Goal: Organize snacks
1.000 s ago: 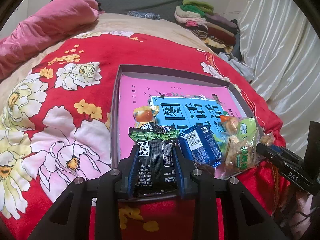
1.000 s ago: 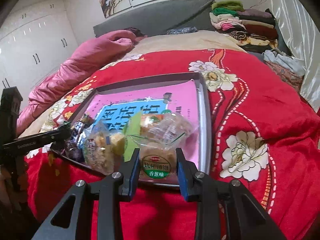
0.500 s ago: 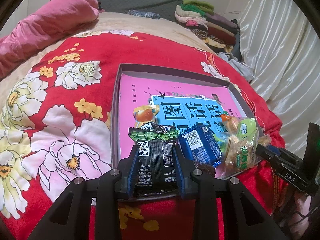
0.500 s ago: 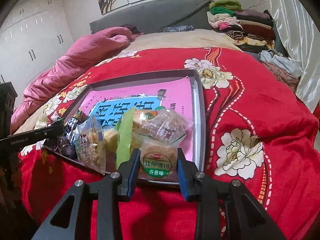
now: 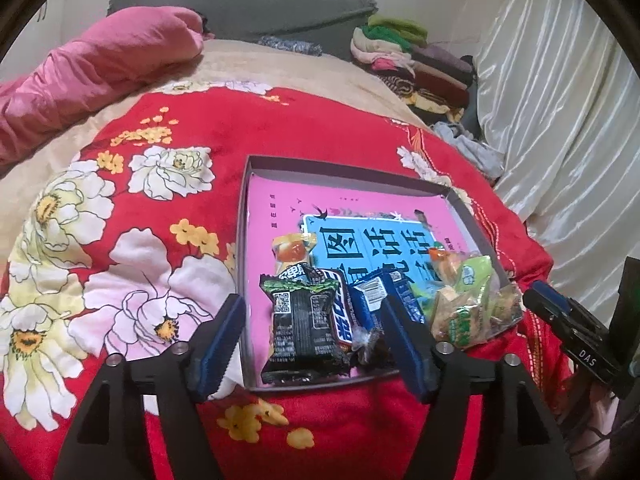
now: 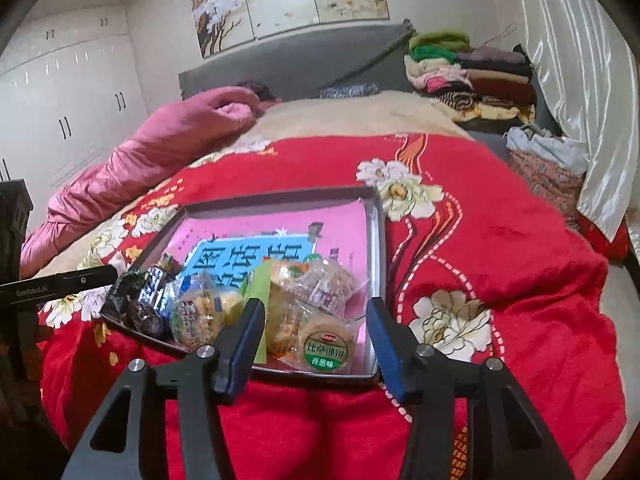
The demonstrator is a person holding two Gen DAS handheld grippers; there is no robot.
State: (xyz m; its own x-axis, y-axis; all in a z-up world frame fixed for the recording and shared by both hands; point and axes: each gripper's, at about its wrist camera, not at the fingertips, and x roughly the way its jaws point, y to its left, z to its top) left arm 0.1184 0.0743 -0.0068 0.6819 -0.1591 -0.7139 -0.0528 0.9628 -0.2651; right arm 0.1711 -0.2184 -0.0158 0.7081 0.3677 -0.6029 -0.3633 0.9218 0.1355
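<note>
Change: a second ago we had each claw clamped on a packet; both packets are now released and lie in the tray.
Left gripper: we see its jaws opening, already wide, the pads clear of the black snack packet, which lies between them by the tray's near edge, close to its near left corner.
Right gripper: its jaws are opening too, moderately wide; the round biscuit packet lies between them, touched by neither pad, at the tray's near right corner.
Tray: a shallow grey tray with a pink and blue printed sheet in it, resting on the red floral bedspread.
Other snacks: a blue wrapper lies just beside the black packet; clear bags of biscuits crowd the near right part of the tray; an orange sweet lies beyond the black packet.
Far edge of tray: bare of snacks, as far as we see.
</note>
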